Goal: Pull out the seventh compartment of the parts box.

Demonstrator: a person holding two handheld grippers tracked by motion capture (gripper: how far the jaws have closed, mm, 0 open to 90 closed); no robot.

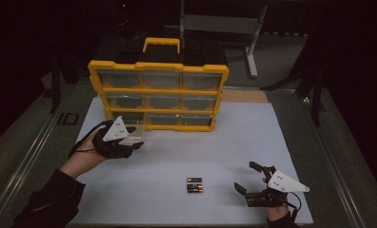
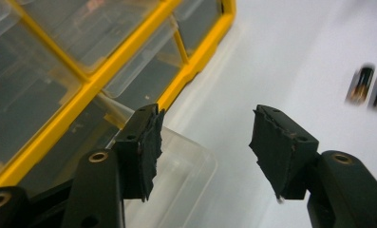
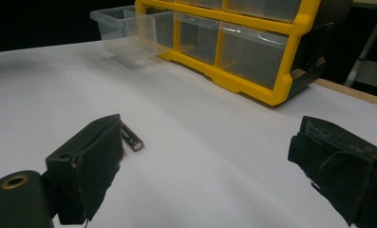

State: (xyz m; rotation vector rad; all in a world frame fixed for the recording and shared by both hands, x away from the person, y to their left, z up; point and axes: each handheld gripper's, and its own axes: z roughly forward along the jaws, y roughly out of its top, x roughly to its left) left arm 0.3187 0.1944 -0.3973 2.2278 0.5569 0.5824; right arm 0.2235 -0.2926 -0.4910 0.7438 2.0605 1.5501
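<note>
While open, left hand-held gripper (image 1: 133, 137) seemingly above clear drawer (image 1: 134, 135).

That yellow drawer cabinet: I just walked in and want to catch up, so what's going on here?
A person works at a white table with a gripper in each hand. The left gripper hangs open beside a clear plastic drawer pulled out of the bottom-left slot of the yellow drawer cabinet. The right gripper waits open near small black batteries lying on the table.
</note>
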